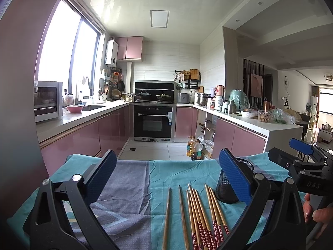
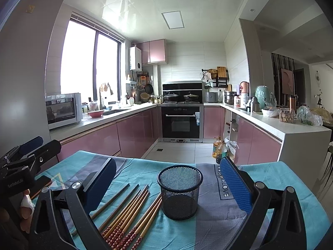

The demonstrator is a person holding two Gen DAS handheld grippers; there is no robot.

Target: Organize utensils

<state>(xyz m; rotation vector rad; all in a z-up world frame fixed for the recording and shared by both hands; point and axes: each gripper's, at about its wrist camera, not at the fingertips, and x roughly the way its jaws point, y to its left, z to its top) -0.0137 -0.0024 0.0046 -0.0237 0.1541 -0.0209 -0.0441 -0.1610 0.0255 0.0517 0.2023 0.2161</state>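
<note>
- The cloth (image 2: 208,218) on the table bears the word "LOVE" beside the black mesh cup (image 2: 180,191); only the right wrist view shows it.
- The right gripper (image 1: 301,145) body reads "DAS" in the left view.
- The chopsticks (image 2: 129,210) lie flat just left of the cup.
- The left gripper (image 1: 168,177) and the right gripper both stand wide apart, holding nothing.

A home kitchen. Pink cabinets (image 2: 133,133) run along both sides of the frame under pale counters, a built-in oven (image 2: 180,123) sits at centre with lidded pots (image 2: 170,96) above, a microwave (image 2: 62,110) and sink (image 2: 116,110) stand at the left below a large window (image 2: 89,62), and a living room (image 1: 312,104) opens at far right.
</note>
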